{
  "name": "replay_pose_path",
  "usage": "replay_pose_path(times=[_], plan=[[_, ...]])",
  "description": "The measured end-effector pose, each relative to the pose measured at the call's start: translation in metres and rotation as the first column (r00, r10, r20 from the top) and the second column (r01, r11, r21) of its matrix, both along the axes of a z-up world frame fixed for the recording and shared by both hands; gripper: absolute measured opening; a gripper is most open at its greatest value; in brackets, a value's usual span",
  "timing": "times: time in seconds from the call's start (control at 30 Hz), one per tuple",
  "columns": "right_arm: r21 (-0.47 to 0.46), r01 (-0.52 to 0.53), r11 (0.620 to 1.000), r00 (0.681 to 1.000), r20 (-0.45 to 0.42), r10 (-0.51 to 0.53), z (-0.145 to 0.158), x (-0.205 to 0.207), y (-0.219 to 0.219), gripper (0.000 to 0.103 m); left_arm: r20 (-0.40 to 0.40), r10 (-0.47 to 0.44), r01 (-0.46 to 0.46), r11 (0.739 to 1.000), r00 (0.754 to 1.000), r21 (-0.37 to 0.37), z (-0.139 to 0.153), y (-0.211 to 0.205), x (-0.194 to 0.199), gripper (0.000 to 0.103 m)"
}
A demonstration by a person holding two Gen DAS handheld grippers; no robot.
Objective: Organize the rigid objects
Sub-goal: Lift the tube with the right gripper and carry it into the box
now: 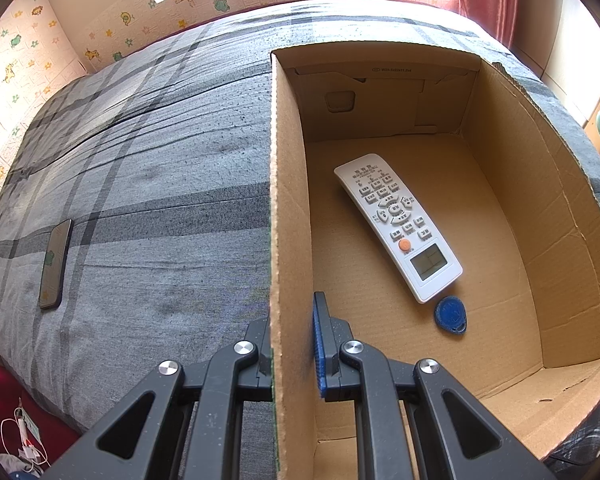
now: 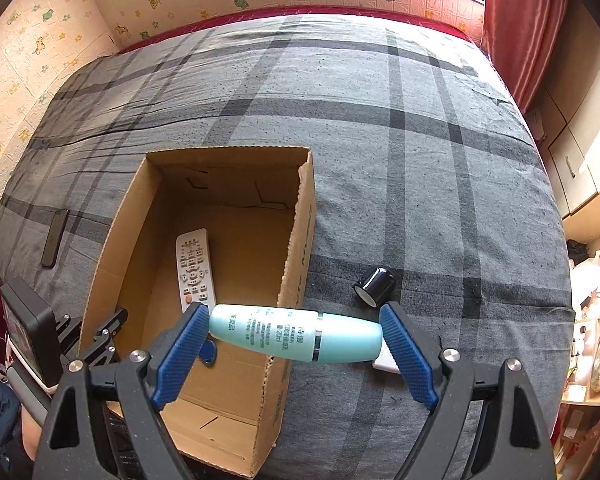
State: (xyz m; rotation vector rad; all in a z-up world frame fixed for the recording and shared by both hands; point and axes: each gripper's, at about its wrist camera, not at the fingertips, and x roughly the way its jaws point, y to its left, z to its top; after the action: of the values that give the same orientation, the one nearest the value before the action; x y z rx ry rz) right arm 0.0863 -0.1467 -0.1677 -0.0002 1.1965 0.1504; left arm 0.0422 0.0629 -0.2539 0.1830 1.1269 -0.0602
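Note:
An open cardboard box (image 1: 288,200) (image 2: 296,240) sits on the grey plaid bed. Inside lie a white remote (image 1: 398,226) (image 2: 194,270) and a blue key fob (image 1: 451,314) (image 2: 209,354). My left gripper (image 1: 292,344) straddles the box's left wall, one finger outside and one inside, shut on the wall; it also shows in the right wrist view (image 2: 104,340). My right gripper (image 2: 296,336) is shut end to end on a light blue tube bottle (image 2: 296,332), held above the box's right wall.
A dark phone (image 1: 55,264) (image 2: 55,238) lies on the bed left of the box. A small black cap (image 2: 374,286) and a white item (image 2: 384,360) lie on the bed right of the box. Cabinets and shelves stand at the right.

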Motion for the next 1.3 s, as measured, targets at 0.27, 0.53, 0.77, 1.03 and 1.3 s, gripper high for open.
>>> replay_pose_path(times=[0.27,0.53,0.77,1.03,1.3], plan=[[0.006,-0.076,0.997,0.997,-0.011,0.076,-0.006,0.017,0.036,0.09,-0.001,0.0,0.0,1.0,1.0,-0.002,0.0,-0.001,0.0,0.013],[-0.006,-0.122,0.992,0.991,-0.053,0.122,-0.034,0.038,0.066,0.09,-0.003,0.002,-0.002,1.0,1.0,-0.009,0.0,0.0,0.001,0.013],[-0.032,-0.12,0.992,0.988,-0.098,0.117,-0.063,0.06,0.081,0.09,-0.002,0.004,-0.004,1.0,1.0,-0.015,-0.001,0.002,0.002,0.013],[-0.096,-0.105,0.99,0.985,-0.15,0.09,-0.098,0.081,0.09,0.09,-0.003,0.004,-0.004,1.0,1.0,-0.02,-0.001,0.003,0.002,0.013],[-0.181,-0.111,0.977,0.986,-0.144,0.086,-0.113,0.093,0.103,0.09,-0.001,0.003,-0.003,1.0,1.0,-0.023,-0.001,0.004,0.002,0.013]])
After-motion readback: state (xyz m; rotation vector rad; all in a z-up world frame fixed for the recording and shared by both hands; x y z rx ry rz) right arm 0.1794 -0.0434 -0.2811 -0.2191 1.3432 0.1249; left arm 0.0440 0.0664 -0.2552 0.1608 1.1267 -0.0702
